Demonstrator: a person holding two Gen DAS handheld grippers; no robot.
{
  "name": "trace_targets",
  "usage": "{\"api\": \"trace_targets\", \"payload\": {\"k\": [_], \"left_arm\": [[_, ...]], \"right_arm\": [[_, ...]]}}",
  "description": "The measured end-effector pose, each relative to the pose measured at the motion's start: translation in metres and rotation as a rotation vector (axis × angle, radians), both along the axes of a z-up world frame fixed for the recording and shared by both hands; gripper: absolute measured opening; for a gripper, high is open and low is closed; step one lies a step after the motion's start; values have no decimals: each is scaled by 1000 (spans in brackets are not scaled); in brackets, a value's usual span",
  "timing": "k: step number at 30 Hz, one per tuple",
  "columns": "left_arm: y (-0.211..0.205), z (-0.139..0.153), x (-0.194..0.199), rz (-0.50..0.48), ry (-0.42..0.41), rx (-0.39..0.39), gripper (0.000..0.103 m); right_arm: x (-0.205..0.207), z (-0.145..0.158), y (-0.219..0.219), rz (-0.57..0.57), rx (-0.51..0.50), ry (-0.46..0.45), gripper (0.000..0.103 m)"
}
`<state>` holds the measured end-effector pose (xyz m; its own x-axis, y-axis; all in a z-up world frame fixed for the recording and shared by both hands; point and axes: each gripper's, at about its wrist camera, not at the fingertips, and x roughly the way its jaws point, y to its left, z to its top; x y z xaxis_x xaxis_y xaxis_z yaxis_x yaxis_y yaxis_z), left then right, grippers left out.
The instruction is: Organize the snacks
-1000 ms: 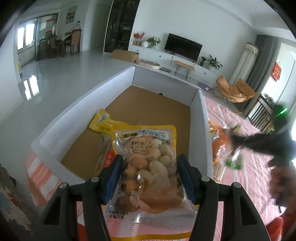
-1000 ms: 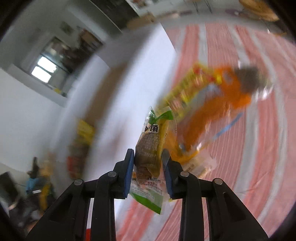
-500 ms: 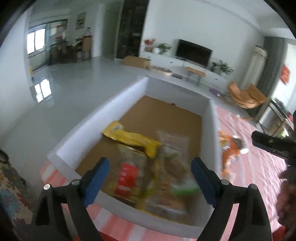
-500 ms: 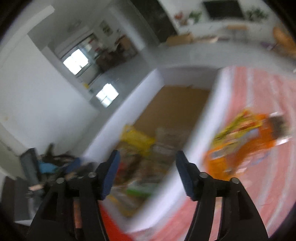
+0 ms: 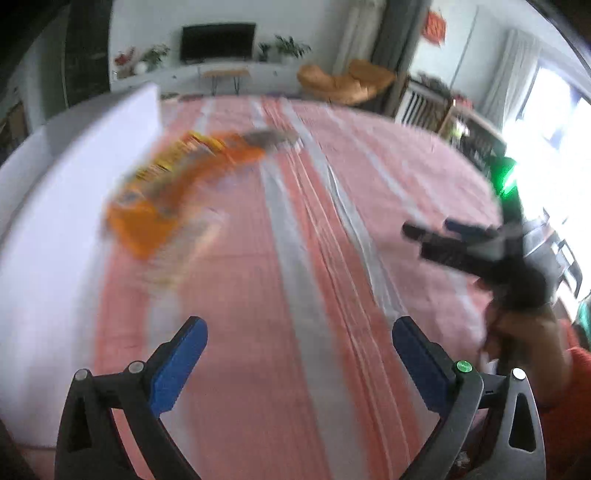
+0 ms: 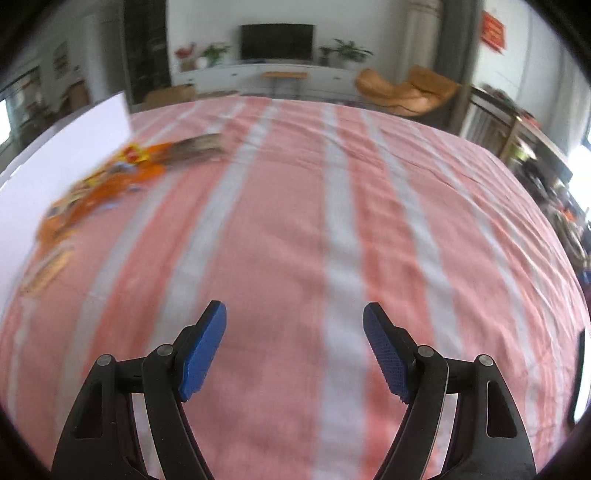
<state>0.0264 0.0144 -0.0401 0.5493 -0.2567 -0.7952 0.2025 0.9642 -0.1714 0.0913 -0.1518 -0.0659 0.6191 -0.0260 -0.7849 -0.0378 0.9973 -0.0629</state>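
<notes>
Left wrist: both tongs (image 5: 299, 334) (image 6: 294, 325) tilted down, jaws opening, empty

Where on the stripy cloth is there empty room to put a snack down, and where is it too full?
The striped cloth is bare from the orange snack bags across to its far right edge, and under both the left gripper and right gripper, whose jaws are opening with nothing between them. It is crowded only at the left, where the bags lie beside the white box wall.

No readable text. Orange snack bag (image 5: 155, 206), left of frame: print smeared by blur. Red wall sign (image 6: 493, 31), upper right: characters too small.
</notes>
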Motion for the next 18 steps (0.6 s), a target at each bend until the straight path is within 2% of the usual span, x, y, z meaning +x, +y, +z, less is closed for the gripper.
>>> {"api": "trace_targets", "payload": {"k": [3, 8, 18], "left_arm": [[-15, -18, 10, -12, 6, 52, 99], [-32, -33, 14, -25, -18, 153, 99], [-32, -38, 14, 4, -23, 161, 103]], "right_arm": [[-4, -4, -9, -33, -1, 14, 79], [-9, -5, -27, -54, 87, 18, 81], [-7, -8, -14, -32, 57, 36, 88]]}}
